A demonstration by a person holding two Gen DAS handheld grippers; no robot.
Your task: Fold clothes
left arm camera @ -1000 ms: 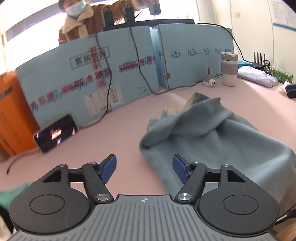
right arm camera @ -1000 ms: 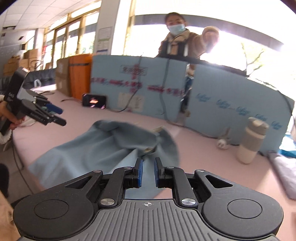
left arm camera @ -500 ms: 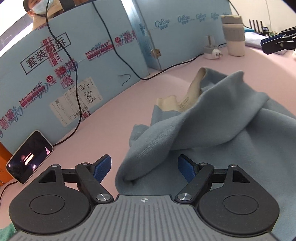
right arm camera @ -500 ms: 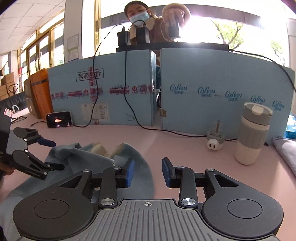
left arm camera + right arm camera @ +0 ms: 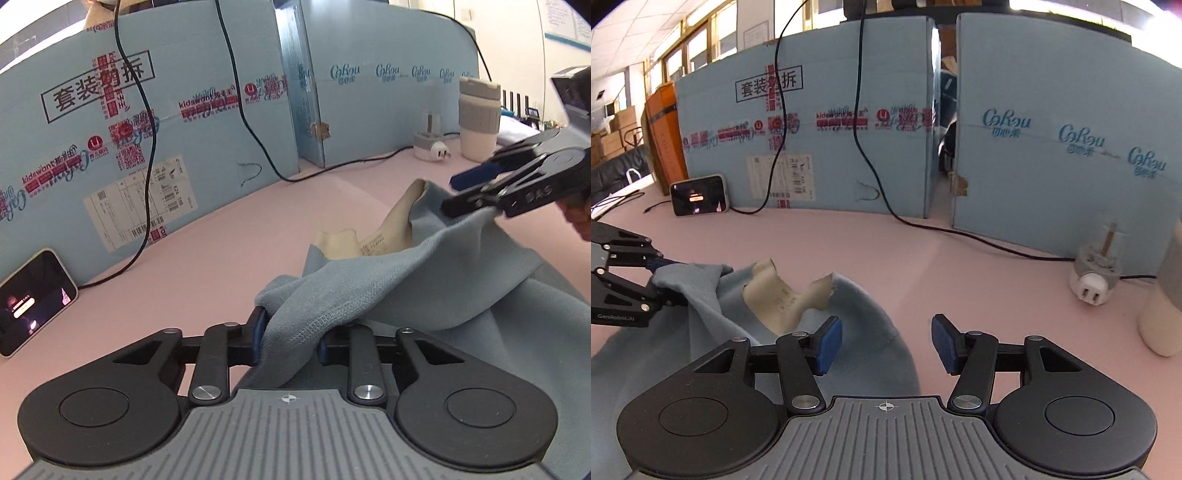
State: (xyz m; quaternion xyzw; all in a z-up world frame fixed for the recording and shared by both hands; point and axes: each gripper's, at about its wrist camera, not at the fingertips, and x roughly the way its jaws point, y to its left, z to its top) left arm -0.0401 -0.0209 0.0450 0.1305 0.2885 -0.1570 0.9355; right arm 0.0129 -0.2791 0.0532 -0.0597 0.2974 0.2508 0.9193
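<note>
A glowing black smartphone (image 5: pixel 35 295) leans against the pale blue printed cardboard wall (image 5: pixel 177 110) at far left. On the pink table (image 5: pixel 207 258) lies the crumpled grey-blue knit garment (image 5: pixel 424 288), cream lining showing. The left tongs (image 5: pixel 290 338) are clamped on a bunched hem of it; the right tongs (image 5: pixel 886 341) hang spread wide over its far edge, gripping nothing.

Tabletop (image 5: pixel 886 251): pink.
Panels (image 5: pixel 827 122): blue printed cardboard, upright along the far edge.
Phone (image 5: pixel 700 195): lit, leaning against the left panel.
Cable (image 5: pixel 960 234): black, trailing across the far side.
Plug adapter (image 5: pixel 1095 273): white, far right.
Tumbler (image 5: pixel 479 118): beside the adapter.
Orange box (image 5: pixel 661 140): far left corner.
</note>
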